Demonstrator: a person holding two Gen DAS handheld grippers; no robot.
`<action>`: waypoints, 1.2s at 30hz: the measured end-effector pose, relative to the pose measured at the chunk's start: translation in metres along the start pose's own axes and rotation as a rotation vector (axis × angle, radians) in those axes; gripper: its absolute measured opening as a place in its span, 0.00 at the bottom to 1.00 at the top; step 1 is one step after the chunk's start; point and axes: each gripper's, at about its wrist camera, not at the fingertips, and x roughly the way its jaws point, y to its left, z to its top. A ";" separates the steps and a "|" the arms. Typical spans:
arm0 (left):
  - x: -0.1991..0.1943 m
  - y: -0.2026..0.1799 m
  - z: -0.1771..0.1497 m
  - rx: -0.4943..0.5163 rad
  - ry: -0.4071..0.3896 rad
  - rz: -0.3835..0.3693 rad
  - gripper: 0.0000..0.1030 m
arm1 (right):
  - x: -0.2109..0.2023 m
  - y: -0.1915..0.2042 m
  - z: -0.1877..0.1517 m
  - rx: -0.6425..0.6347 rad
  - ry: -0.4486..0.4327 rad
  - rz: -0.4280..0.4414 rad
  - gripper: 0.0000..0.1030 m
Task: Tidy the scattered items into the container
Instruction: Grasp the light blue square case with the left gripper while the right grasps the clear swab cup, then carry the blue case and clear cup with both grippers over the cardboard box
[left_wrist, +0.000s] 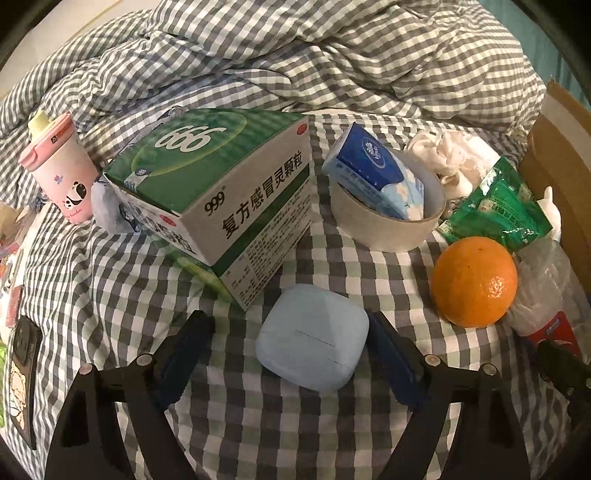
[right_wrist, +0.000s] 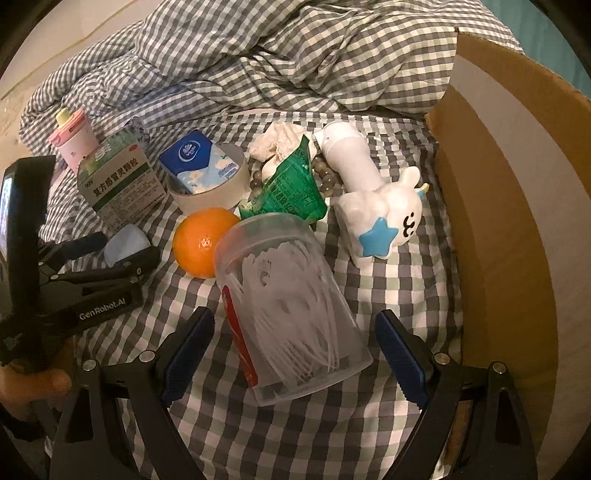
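A pale blue earbud case (left_wrist: 312, 338) lies on the checked bedsheet between the fingers of my left gripper (left_wrist: 288, 325), which stands open; the right pad is close to the case and the left pad stands apart from it. My right gripper (right_wrist: 293, 317) is open on either side of a clear plastic jar (right_wrist: 291, 306) of white sticks with a red label, lying on its side with gaps to both pads. The right wrist view also shows the left gripper (right_wrist: 123, 245) around the case (right_wrist: 127, 238). The cardboard box (right_wrist: 498, 184) stands at the right.
Scattered on the sheet are an orange (left_wrist: 474, 280), a green and white medicine box (left_wrist: 229, 192), a tape roll (left_wrist: 388, 221) holding a tissue pack, a green sachet (left_wrist: 498, 214), a pink cup (left_wrist: 62, 170), a white rabbit toy (right_wrist: 384, 218) and beads. A rumpled duvet (left_wrist: 295, 55) lies behind.
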 end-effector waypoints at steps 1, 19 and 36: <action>0.000 0.001 0.000 -0.006 -0.003 -0.020 0.75 | 0.001 0.000 0.000 0.000 0.003 -0.001 0.86; -0.015 0.007 -0.001 -0.057 -0.013 -0.118 0.53 | 0.007 0.003 -0.001 -0.013 0.034 -0.029 0.72; -0.066 0.015 -0.002 -0.083 -0.068 -0.117 0.53 | -0.044 0.010 -0.006 0.004 -0.045 0.018 0.61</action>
